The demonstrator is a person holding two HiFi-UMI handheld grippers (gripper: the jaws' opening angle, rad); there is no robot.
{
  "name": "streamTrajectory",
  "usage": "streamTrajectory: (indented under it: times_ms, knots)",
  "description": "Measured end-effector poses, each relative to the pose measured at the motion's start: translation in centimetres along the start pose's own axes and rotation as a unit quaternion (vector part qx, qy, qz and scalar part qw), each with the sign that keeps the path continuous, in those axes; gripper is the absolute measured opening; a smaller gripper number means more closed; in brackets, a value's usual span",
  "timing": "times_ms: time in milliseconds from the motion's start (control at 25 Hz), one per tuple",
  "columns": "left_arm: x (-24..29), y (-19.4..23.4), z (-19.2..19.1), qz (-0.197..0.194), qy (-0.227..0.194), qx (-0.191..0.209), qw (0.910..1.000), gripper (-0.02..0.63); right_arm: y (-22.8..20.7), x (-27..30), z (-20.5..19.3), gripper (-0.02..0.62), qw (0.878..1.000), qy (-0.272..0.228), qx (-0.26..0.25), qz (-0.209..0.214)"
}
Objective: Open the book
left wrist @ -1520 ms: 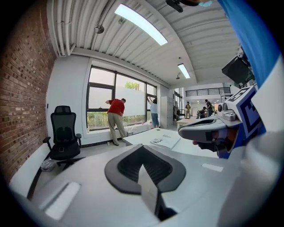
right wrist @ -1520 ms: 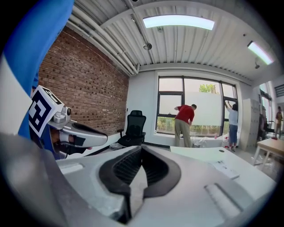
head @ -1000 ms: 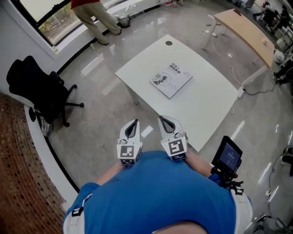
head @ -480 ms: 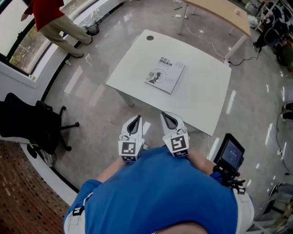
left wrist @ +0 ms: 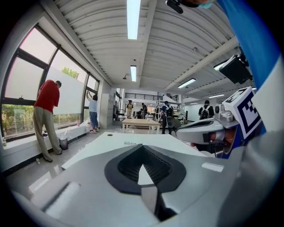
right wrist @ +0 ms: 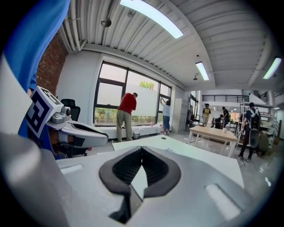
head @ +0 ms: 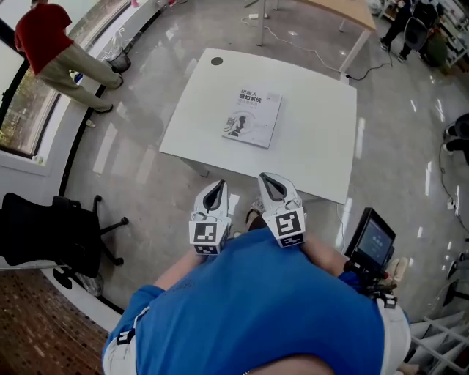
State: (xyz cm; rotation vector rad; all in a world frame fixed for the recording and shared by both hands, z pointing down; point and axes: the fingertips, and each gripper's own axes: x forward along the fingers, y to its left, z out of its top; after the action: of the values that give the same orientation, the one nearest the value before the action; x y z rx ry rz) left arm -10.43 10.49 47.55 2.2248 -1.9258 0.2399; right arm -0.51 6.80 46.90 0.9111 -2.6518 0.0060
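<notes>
Your left hand-held gripper (head: 215, 190) and your right hand-held gripper (head: 268, 181) sit side by side close in front of your chest, both pointing toward the white surface (head: 316, 150), with their tips near its closest edge. In the left gripper view the two jaws meet at their tips and there is nothing between the dark pads (left wrist: 155, 166); through the gap behind the tips you see only the pale surface beyond. The right gripper view shows the same: its jaws are pressed together and hold nothing, and your left hand-held gripper shows at the left of that view. The book (head: 252, 118) lies flat and closed on the surface, cover up, roughly in the middle and a little toward the far side, its edges slightly askew to the surface's edges. Its cover is pale, with dark print near the top and a small dark drawing below. It is well apart from both hand-held grippers, and neither touches it. A small dark round fitting (head: 216, 61) sits near the surface's far left corner. Off to the left a person in a red top (head: 45, 38) stands by the window, and a black office chair (head: 45, 236) stands on the glossy floor nearer to you. A wooden table (head: 338, 9) stands beyond the surface, and a small dark screen (head: 375, 242) is at your right side.
</notes>
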Motion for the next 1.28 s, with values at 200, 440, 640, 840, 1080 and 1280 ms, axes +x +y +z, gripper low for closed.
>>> streamTrajectory:
  times_ms: [200, 440, 640, 840, 1080, 1280]
  knots:
    - [4.2, 0.9, 0.6, -0.022, 0.015, 0.016, 0.9995, 0.006, -3.6, 3.0, -0.2, 0.005, 1.000, 0.002, 0.021, -0.022]
    - [10.6, 2.6, 1.6, -0.033, 0.035, 0.048, 0.9977, 0.006, -8.9, 6.9, -0.8, 0.005, 0.997, 0.006, 0.056, -0.050]
    - [15.4, 3.1, 2.1, -0.041, 0.061, 0.072, 0.9947, 0.006, -13.1, 8.9, -2.1, 0.004, 0.992, 0.013, 0.103, -0.072]
    - [21.6, 1.0, 1.3, -0.059, 0.084, 0.103, 0.9894, 0.006, -18.8, 10.4, -5.4, 0.005, 0.987, 0.020, 0.136, -0.087]
    - [24.2, 1.7, 1.0, -0.065, 0.102, 0.099, 0.9877, 0.006, -20.0, 11.0, -5.9, 0.005, 0.982, 0.037, 0.152, -0.103]
    - [26.1, 2.3, 0.5, -0.071, 0.116, 0.109, 0.9847, 0.006, -21.2, 11.5, -7.0, 0.005, 0.974, 0.060, 0.186, -0.117]
